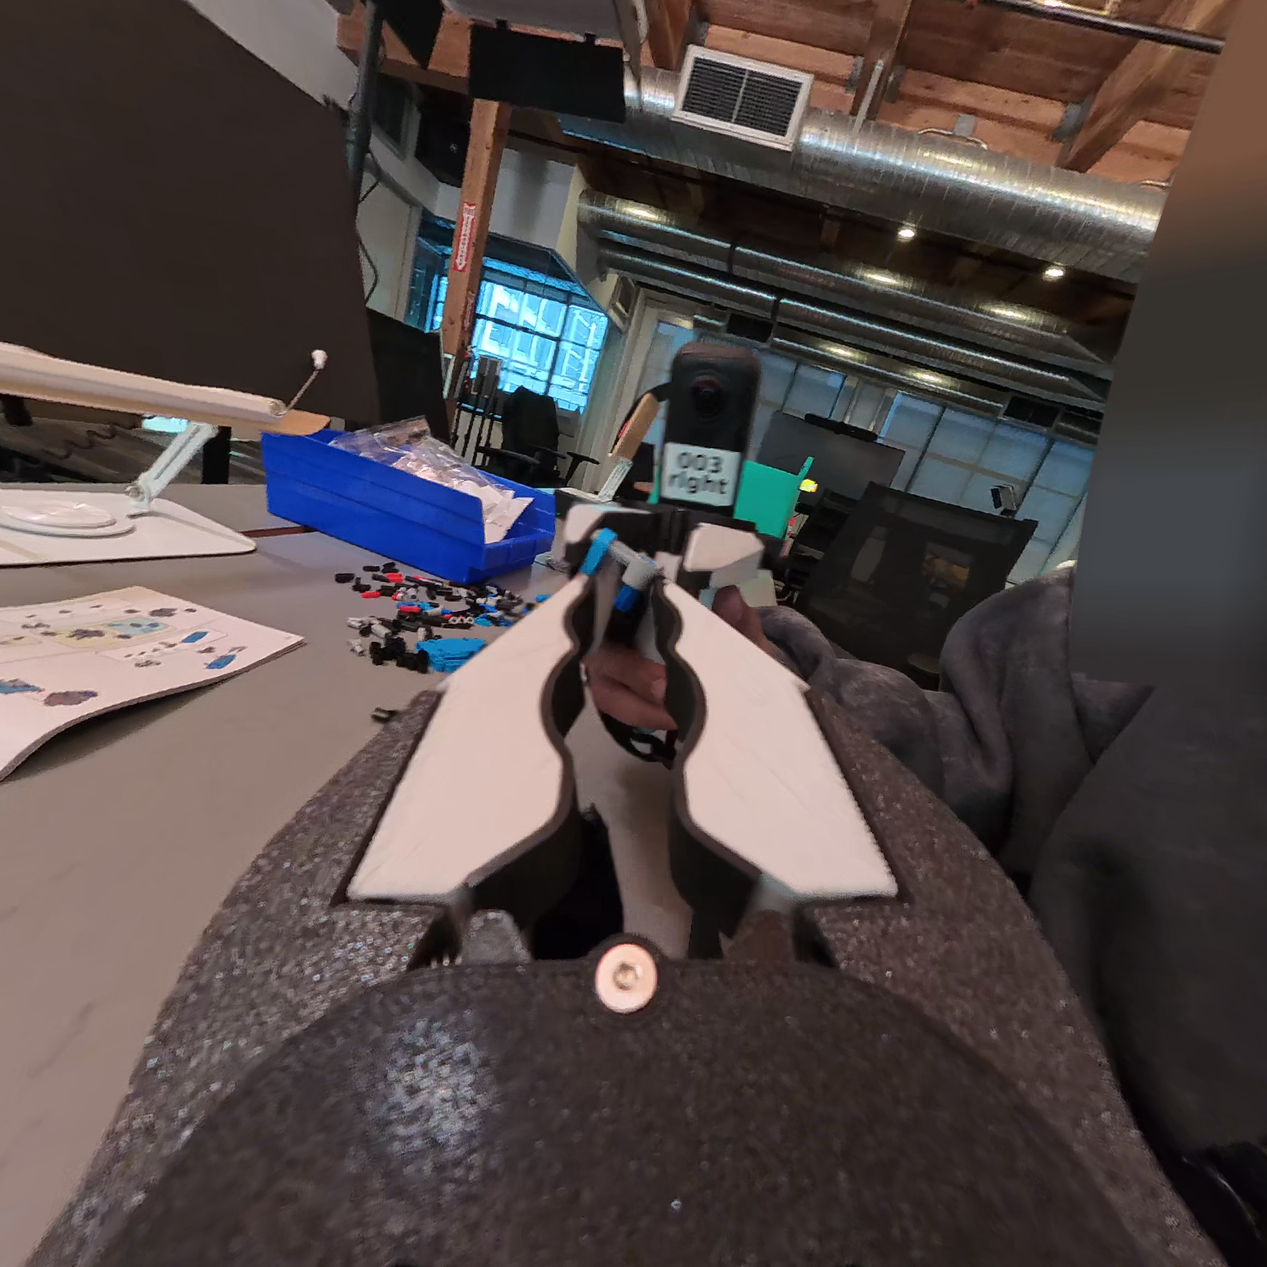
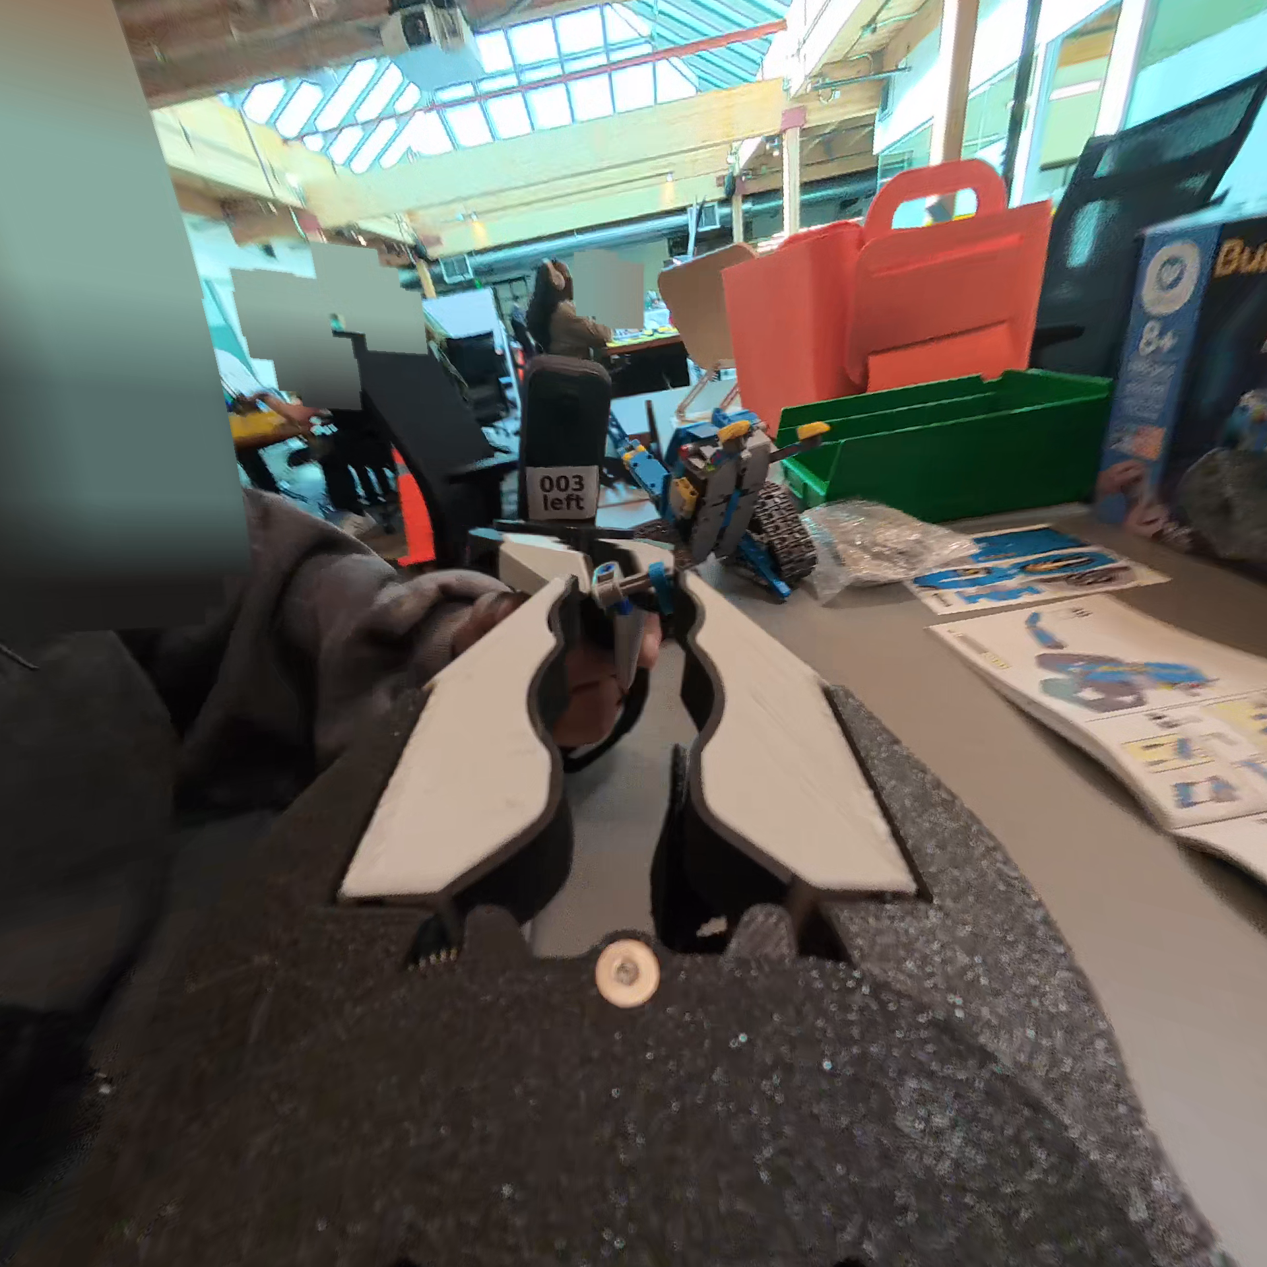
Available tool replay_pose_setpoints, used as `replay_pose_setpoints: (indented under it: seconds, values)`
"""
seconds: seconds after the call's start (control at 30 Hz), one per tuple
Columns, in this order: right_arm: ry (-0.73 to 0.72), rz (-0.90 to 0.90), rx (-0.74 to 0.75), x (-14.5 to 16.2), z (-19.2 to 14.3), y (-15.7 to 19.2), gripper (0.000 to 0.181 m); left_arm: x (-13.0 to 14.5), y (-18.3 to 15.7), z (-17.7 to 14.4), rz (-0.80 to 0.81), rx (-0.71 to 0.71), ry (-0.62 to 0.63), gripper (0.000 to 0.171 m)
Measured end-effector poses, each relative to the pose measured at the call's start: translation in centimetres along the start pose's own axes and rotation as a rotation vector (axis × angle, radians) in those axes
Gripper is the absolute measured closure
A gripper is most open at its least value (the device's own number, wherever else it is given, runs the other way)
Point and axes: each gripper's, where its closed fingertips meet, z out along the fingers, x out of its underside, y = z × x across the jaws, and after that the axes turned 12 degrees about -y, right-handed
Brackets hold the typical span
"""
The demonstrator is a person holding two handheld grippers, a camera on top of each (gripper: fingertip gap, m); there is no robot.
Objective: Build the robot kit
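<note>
Two bins: blue bin (image 1: pixel 404 507) holding plastic bags (image 1: pixel 439 459), green bin (image 2: pixel 953 439)

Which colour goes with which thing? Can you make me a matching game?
Things:
1. bin holding clear plastic bags
2. bin behind the tracked toy vehicle
3. bag with a handle

Colours:
a. orange
b. blue
c. green

Pairs: 1-b, 2-c, 3-a
</note>
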Motion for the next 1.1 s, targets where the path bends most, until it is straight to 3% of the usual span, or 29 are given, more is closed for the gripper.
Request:
replay_pose_setpoints:
  seconds: [0.03,0.13,0.27,0.4,0.6,0.7,0.87,1.1]
  values:
    - [0.011,-0.047,0.005,-0.1,-0.1,0.0,0.155,0.0,0.4,-0.1,0.005,-0.026,0.007,0.146]
    - [0.038,-0.230,0.074,-0.4,-0.6,-0.6,0.158,-0.1,1.2,-0.4,-0.036,-0.052,0.001,0.145]
    - [0.144,-0.541,0.149,0.3,-1.0,-1.2,0.158,-0.5,2.4,-1.0,-0.274,-0.038,-0.041,0.144]
    - [0.202,-0.680,0.178,1.0,-0.7,-1.1,0.158,0.2,2.1,-0.8,-0.423,0.023,-0.018,0.142]
    - [0.146,-0.690,0.136,0.3,-0.5,0.2,0.159,0.6,0.3,-0.4,-0.588,0.153,0.000,0.144]
    - [0.146,-0.669,0.116,0.5,-0.3,0.5,0.158,0.6,-0.7,-0.3,-0.638,0.217,0.008,0.157]
    - [0.140,-0.681,0.124,0.6,-0.2,0.4,0.158,0.6,-0.5,-0.3,-0.628,0.200,0.005,0.158]
    - [0.158,-0.830,0.229,0.5,-0.1,-0.5,0.158,-0.1,0.0,-0.5,-0.718,0.209,-0.062,0.158]
